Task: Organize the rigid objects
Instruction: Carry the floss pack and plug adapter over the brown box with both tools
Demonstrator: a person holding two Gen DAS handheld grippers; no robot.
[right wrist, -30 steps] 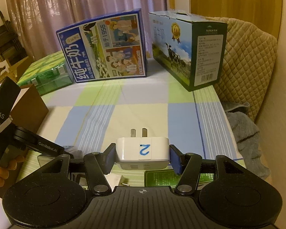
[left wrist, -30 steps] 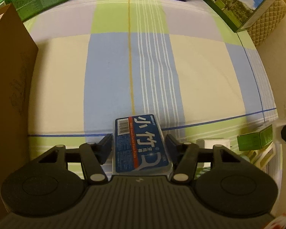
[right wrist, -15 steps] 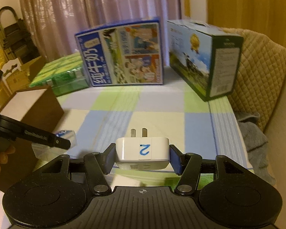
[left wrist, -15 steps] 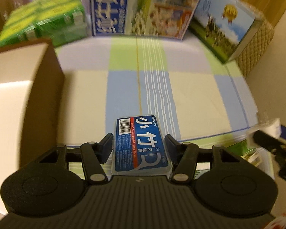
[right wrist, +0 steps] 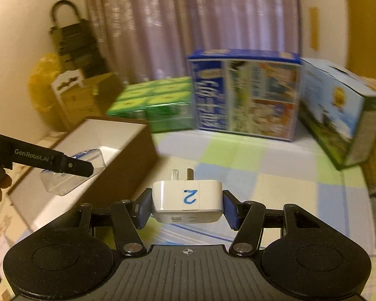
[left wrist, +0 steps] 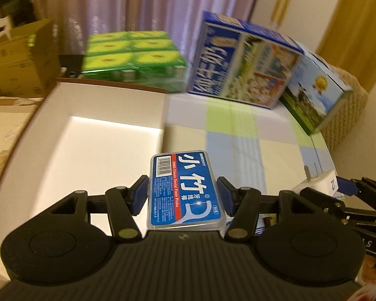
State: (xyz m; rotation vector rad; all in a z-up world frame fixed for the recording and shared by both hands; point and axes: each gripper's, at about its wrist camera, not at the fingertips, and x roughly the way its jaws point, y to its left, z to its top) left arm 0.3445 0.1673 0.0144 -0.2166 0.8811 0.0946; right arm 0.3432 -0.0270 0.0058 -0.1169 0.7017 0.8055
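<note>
Blue-labelled dental floss pick case [left wrist: 184, 190], lower centre, is clamped in the left gripper [left wrist: 183, 194] beside the white-lined box [left wrist: 87, 135]; the right gripper [right wrist: 186, 207] clamps a white plug adapter [right wrist: 188, 198], frame centre.

Each matte black plastic gripper [left wrist: 182, 198] is built with ribbed housing, round discs, silver screws and blue-padded fingers [right wrist: 230, 209]. "GenRobot.AI" is printed in white on the left one [right wrist: 70, 166].

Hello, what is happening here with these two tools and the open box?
A person is sorting small items with a gripper in each hand. The left gripper is shut on a dental floss picks case, carried over the edge of the open cardboard box. The right gripper is shut on a white plug adapter above the checked tablecloth. Neither item is released yet.
</note>
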